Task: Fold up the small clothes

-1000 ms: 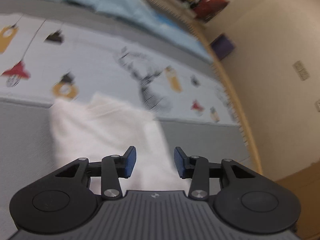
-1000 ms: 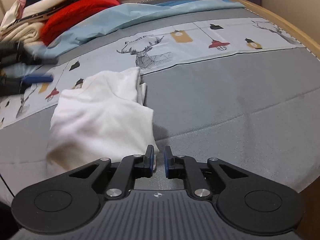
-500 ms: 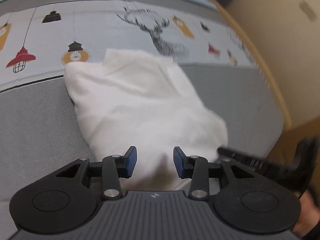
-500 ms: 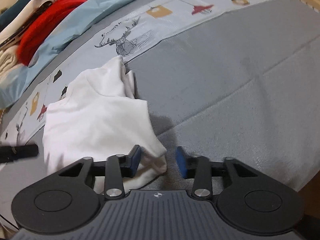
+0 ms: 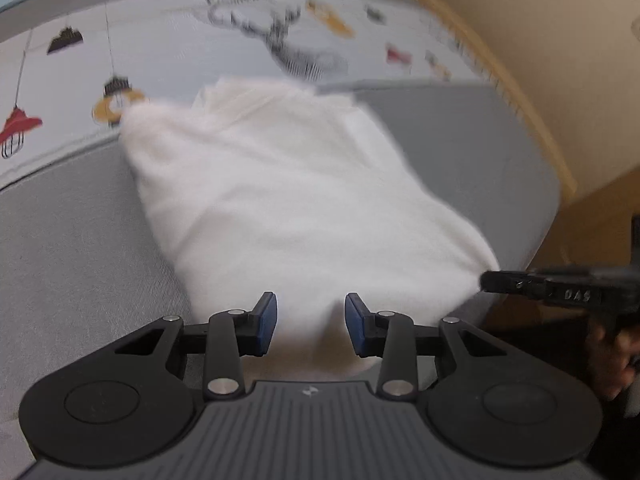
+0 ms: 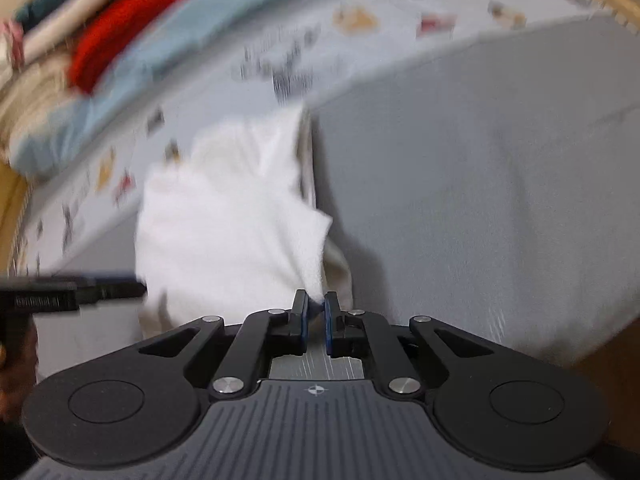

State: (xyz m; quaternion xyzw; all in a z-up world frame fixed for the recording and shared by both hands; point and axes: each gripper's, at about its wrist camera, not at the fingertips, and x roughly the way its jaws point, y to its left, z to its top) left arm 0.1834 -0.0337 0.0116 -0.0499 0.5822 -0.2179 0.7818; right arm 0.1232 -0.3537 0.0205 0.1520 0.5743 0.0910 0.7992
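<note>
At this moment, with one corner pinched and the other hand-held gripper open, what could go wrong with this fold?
The right hand-held gripper pinches only a thin corner of the white garment; it could slip out when pulled.

The left hand-held gripper is open over the near hem and grips nothing, so a one-sided pull may skew or bunch the garment.

The garment lies near the edge of the grey bed cover, so it might slide off.

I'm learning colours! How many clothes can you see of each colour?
White: 1, the white garment, pinched by the right gripper
Red: 1, the red cloth in the blurred pile
Total: 2; the pile's other pieces are too blurred to count
</note>
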